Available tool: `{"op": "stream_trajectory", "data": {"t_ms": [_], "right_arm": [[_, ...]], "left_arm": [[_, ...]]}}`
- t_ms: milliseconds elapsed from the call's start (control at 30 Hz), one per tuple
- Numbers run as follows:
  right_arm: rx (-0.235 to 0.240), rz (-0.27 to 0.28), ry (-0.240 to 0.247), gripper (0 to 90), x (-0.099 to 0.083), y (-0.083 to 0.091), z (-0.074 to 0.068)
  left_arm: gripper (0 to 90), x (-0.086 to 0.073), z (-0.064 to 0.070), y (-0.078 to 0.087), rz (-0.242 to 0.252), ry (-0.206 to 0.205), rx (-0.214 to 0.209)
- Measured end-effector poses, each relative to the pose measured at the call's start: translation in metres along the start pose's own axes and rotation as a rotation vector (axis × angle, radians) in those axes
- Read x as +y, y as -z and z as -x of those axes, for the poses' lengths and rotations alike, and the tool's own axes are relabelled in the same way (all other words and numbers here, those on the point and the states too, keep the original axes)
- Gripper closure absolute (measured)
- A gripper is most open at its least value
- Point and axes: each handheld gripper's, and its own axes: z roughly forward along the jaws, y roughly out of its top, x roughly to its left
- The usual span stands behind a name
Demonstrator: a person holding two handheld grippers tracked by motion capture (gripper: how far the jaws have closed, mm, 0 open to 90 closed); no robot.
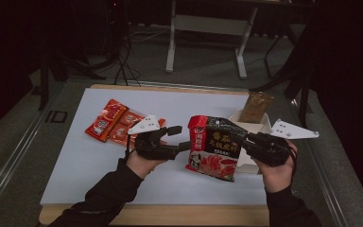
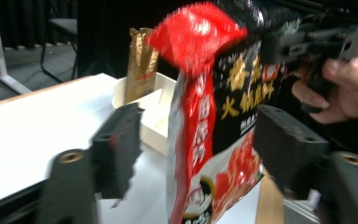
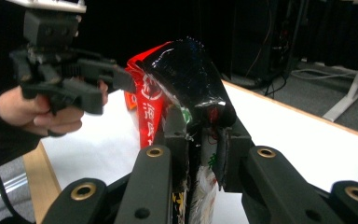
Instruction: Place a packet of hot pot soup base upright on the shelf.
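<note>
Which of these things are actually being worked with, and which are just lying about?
In use:
- red-and-black sauce bag, clamped by the right gripper
- left gripper, jaws open around the bag
- white box, likely its destination

Lying about:
- red packets
- gold packet in the box

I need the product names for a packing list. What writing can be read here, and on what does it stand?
"火锅底料": large yellow characters on the black and red pouch held in the right tool.
Its other print: too blurred to read.
Red sachets: print too small.
Gold packet in the white box: unreadable.
</note>
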Motion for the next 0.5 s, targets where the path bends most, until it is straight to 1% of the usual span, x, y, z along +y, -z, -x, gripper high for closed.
{"op": "stream_trajectory", "data": {"t_ms": [33,67,133,167,200,233,267,333,433,467,500], "right_arm": [[-0.001,0.004,0.001,77.5,0.002,0.001,0.001],[-0.002,0.013,-0.001,77.4,0.004,0.003,0.002],[-0.008,0.019,0.005,77.5,0.007,0.005,0.003],[-0.009,0.024,0.002,77.5,0.009,0.006,0.004],[-0.009,0.024,0.002,77.5,0.009,0.006,0.004],[-0.01,0.026,0.0,77.4,0.01,0.007,0.006],[-0.015,0.033,0.0,77.3,0.013,0.009,0.008],[-0.016,0.036,-0.001,77.3,0.015,0.011,0.01],[-0.024,0.045,-0.005,77.3,0.019,0.015,0.016],[-0.027,0.047,-0.007,77.3,0.02,0.015,0.017],[-0.029,0.051,-0.008,77.2,0.021,0.016,0.018]], "left_arm": [[19.4,-0.002,0.0,0.001,-0.012,0.003,-0.017],[14.3,-0.004,0.0,0.002,-0.014,0.008,-0.011],[11.9,-0.009,0.001,0.003,-0.015,0.011,0.004],[9.5,-0.011,0.0,0.003,-0.021,0.025,0.006],[7.3,-0.011,0.0,0.003,-0.021,0.025,0.006],[7.3,-0.018,0.0,0.005,-0.022,0.038,0.006],[3.1,-0.021,0.001,0.005,-0.03,0.037,0.009],[1.8,-0.026,0.001,0.007,-0.045,0.031,0.011],[1.0,-0.033,0.0,0.012,-0.068,0.034,0.029],[1.1,-0.035,0.0,0.013,-0.067,0.031,0.037],[0.9,-0.037,0.001,0.015,-0.064,0.019,0.048]]}}
